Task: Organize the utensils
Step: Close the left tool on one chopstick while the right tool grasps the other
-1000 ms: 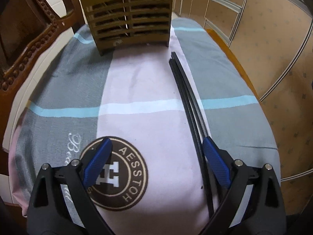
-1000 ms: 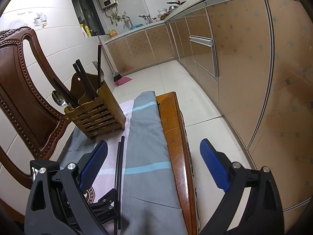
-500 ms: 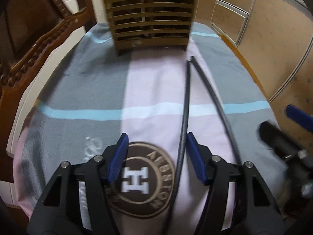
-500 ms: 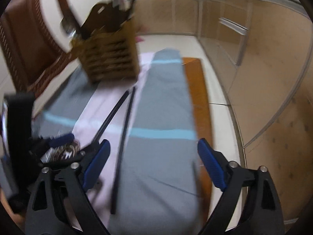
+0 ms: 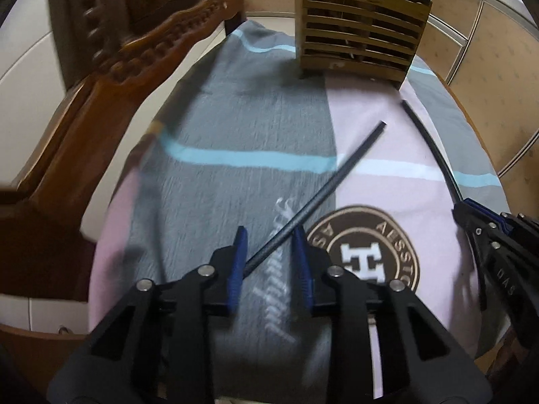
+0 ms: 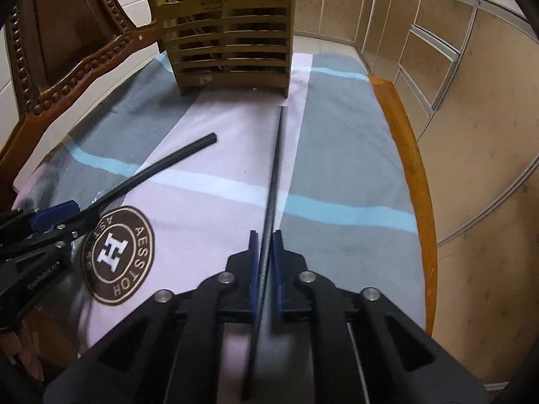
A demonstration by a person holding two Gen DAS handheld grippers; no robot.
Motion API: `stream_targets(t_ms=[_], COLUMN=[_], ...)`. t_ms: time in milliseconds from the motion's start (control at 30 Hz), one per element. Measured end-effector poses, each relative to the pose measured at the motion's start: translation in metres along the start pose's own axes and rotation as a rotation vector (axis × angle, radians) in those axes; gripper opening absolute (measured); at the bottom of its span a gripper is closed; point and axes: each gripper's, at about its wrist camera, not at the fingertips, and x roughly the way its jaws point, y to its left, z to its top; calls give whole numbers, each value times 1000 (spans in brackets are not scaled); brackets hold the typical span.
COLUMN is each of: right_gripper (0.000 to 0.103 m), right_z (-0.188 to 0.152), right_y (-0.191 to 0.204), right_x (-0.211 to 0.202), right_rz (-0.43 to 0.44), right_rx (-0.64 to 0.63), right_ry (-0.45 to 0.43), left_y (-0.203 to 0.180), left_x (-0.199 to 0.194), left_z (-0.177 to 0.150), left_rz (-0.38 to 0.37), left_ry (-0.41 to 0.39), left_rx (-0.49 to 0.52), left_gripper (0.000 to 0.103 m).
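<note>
On cloth (image 6: pixel 337 141) | right hand-held gripper (image 6: pixel 265 262) pitched down, clamping chopstick (image 6: pixel 274 175) | left hand-held gripper (image 5: pixel 269 262) closing round second chopstick (image 5: pixel 337 171)

Black chopsticks (image 6: pixel 273 175), tan slatted holder (image 6: pixel 229 43), grey-pink cloth (image 6: pixel 337 148) with turquoise stripes, blue-padded black claw (image 6: pixel 266 262)

2 black chopsticks (image 6: pixel 273 181) (image 5: pixel 323 188) splayed apart before slatted wooden holder (image 6: pixel 229 40) (utensils inside).

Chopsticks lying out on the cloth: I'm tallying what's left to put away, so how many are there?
2. One chopstick is clamped in the right claw; the other chopstick lies between the closing left claw pads. More utensils stand in the wooden holder, partly hidden.
</note>
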Motion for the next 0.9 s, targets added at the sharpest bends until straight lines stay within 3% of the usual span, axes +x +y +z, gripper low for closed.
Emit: stream_targets(t_ms=[233, 433, 500, 600, 633, 733, 833, 900], right_gripper=[6, 6, 6, 15, 24, 42, 45, 45], right_z=[-26, -43, -45, -44, -42, -36, -27, -22], right_y=[-10, -14, -12, -15, -16, -21, -24, -24], right_x=[-19, -31, -32, -33, -34, -47, -54, -53], right_rz=[45, 99, 97, 114, 123, 114, 110, 106], right_rx=[81, 145, 146, 151, 155, 151, 140, 133], right_ry=[29, 41, 34, 42, 38, -17, -62, -71], left_y=[-9, -19, -22, -21, -20, -25, -35, -41], left_x=[-14, -22, -23, -24, -25, -38, -46, -44], left_z=[-24, -33, -34, -33, -31, -23, -13, -8], left_rz=[-17, -108, -141, -228, -240, -188, -106, -90], left_ry=[-7, 36, 50, 75, 77, -11, -104, -117], left_rx=[11, -36, -50, -102, -117, -77, 13, 49], left_gripper=[23, 23, 29, 60, 72, 75, 81, 81])
